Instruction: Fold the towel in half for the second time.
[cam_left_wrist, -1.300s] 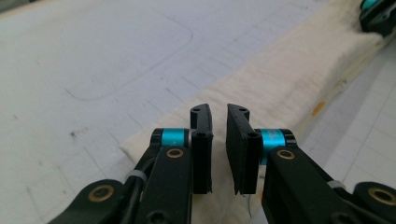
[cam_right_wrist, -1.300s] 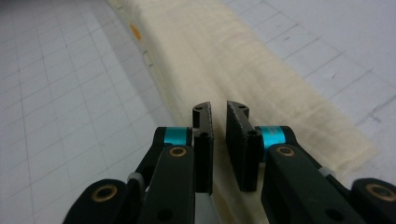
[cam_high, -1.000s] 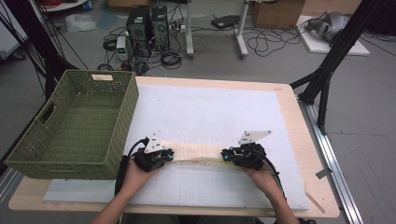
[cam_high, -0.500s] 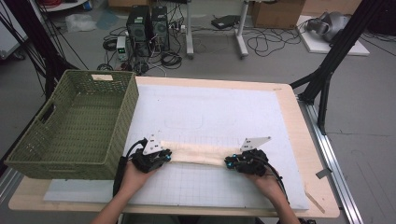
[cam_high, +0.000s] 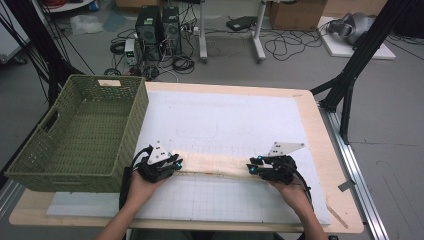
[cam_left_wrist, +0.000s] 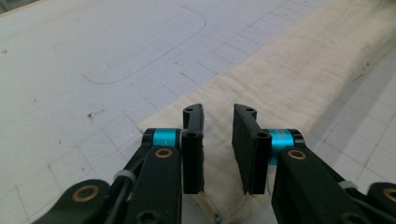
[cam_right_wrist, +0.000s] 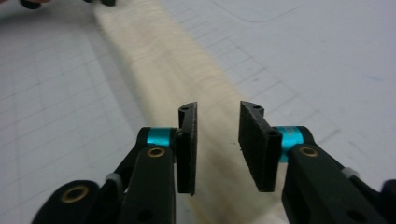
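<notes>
High view: folded cream cloth (cam_high: 212, 164) lies lengthwise left-right across lower centre; left gripper (cam_high: 172, 165) and right gripper (cam_high: 251, 167) at its ends, jaws just opened narrowly, apparently not pinching it.

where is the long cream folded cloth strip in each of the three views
High view: the long cream folded cloth strip lies flat near the table's front, stretched between the left gripper and the right gripper.
Left gripper view: it runs from under the open jaws up to the top right corner.
Right gripper view: it runs from under the open jaws up to the top left.
Shared landmark: the white gridded mat under the cloth.
</notes>
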